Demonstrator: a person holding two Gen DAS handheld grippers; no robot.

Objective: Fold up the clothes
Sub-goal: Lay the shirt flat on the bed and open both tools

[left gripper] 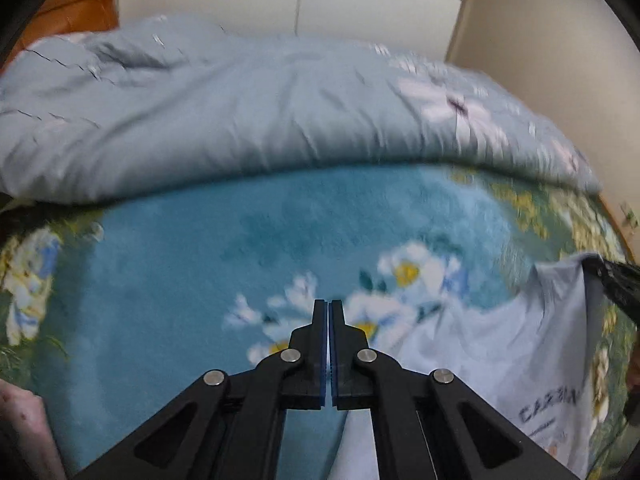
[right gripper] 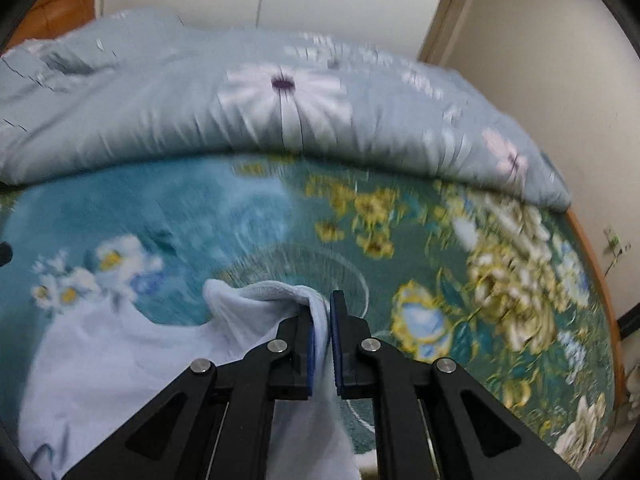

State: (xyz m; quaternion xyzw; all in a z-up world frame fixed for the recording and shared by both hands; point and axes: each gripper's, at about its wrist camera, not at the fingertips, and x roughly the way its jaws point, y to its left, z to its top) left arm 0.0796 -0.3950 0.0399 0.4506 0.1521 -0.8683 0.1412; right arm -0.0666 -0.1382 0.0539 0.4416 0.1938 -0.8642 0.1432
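Note:
A pale blue-white T-shirt (right gripper: pixel 116 360) with dark lettering is held up over a blue floral blanket (right gripper: pixel 240 216). My right gripper (right gripper: pixel 322 312) is shut on a bunched edge of the T-shirt, which hangs down to the left and below the jaws. In the left wrist view my left gripper (left gripper: pixel 329 312) is shut with a thin strip of the T-shirt (left gripper: pixel 500 360) pinched between its pads; the cloth spreads to the right. The right gripper's dark tip (left gripper: pixel 612 280) shows at the far right edge holding the shirt's other corner.
A grey-blue floral quilt (left gripper: pixel 240 112) is piled across the far side of the bed. An orange headboard (left gripper: pixel 72 8) stands at the far left, white walls behind. The bed's wooden edge (right gripper: pixel 596 264) runs along the right. A pink cloth (left gripper: pixel 24 432) lies at the lower left.

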